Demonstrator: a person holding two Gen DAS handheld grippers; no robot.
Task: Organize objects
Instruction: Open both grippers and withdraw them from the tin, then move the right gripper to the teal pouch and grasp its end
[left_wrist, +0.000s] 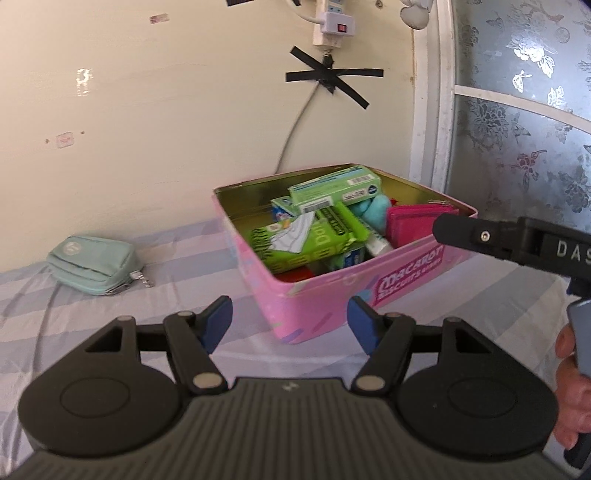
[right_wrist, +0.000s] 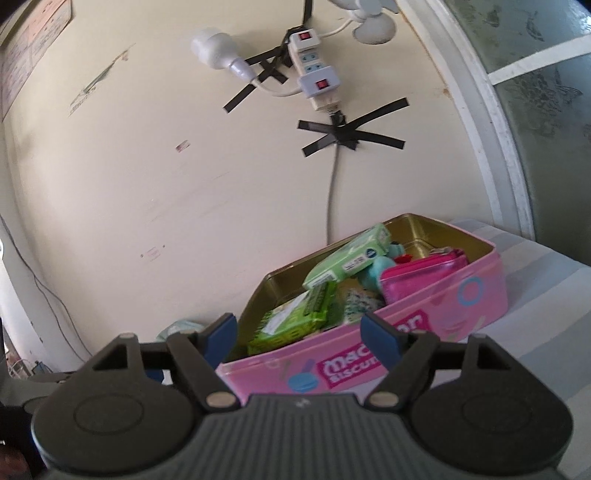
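The pink tin (left_wrist: 332, 295), packed with green boxes (left_wrist: 334, 188) and a pink purse (left_wrist: 413, 221), sits mid-frame on the striped bed (left_wrist: 110, 314), a mint pouch (left_wrist: 94, 264) at left, while the left tool (left_wrist: 290, 319) and right tool (right_wrist: 299, 334) gape empty.

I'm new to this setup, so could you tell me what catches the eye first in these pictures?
The pink biscuit tin stands open on the striped sheet, crammed with green boxes and a magenta pouch. To its left, by the wall, lies a mint zip pouch. Above, a power strip is taped to the wall with black crosses.
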